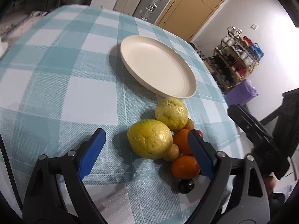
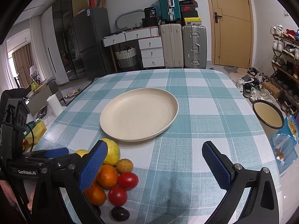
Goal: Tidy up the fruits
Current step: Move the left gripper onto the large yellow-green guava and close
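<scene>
The left wrist camera sits low and close over the fruit pile (image 1: 160, 138), tilted, looking across the desk (image 1: 56, 74) at the door. The right wrist camera looks straight ahead. Both see the plate (image 2: 139, 114).

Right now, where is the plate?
The plate sits empty mid-table on the checked cloth, just beyond the pile of fruit, which lies low and left of it in the right wrist view.
</scene>
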The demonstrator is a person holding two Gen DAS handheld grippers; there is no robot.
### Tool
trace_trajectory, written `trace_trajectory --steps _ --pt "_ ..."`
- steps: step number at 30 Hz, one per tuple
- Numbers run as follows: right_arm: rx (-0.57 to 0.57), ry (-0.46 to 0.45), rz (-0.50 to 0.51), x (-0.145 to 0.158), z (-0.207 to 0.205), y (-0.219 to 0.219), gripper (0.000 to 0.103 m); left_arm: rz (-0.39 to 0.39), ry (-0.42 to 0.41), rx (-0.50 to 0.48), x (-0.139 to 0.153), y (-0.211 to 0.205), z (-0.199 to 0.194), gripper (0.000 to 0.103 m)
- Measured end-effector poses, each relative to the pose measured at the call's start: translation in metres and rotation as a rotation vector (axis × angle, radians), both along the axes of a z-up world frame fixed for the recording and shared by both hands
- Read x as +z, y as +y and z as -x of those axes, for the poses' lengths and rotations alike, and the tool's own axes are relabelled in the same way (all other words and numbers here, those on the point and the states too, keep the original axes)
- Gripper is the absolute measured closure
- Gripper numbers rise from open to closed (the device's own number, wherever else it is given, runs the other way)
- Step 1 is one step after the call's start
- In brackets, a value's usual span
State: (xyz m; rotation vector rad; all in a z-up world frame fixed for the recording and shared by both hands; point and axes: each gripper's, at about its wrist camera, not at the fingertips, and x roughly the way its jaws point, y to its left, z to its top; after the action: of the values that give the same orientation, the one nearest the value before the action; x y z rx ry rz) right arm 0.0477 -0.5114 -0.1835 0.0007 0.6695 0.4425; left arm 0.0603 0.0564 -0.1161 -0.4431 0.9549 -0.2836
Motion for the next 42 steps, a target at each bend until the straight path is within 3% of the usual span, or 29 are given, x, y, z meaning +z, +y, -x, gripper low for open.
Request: trace_trajectory --steps 3,6,9,13,21,28,42 --pt "0.0 0.015 -0.001 -0.004 -0.005 0.002 0.0 0.055 0.018 -0.012 -0.007 0.004 -0.003 0.02" --pt "0.002 0.021 0.002 -0.006 -0.008 0.005 0.0 0.103 0.031 -0.03 -0.013 0.007 -0.008 0.031" --pt "0.007 0.026 0.005 -0.007 -0.009 0.007 0.0 0.132 0.029 -0.053 -0.019 0.008 -0.012 0.054" --pt "0.014 0.037 0.004 -0.009 -0.014 0.011 0.0 0.207 0.027 -0.058 -0.028 0.014 -0.016 0.055" --pt "0.076 0.057 -0.028 -0.009 -0.018 0.02 0.0 0.226 0.03 -0.078 -0.031 0.019 -0.024 0.055" --pt "0.156 0.132 -0.078 -0.016 -0.026 0.033 0.0 0.249 0.019 -0.065 -0.026 0.03 -0.023 0.055" --pt "0.28 0.23 -0.073 -0.034 -0.036 0.071 0.003 0.263 0.029 -0.039 -0.028 0.056 -0.011 0.055"
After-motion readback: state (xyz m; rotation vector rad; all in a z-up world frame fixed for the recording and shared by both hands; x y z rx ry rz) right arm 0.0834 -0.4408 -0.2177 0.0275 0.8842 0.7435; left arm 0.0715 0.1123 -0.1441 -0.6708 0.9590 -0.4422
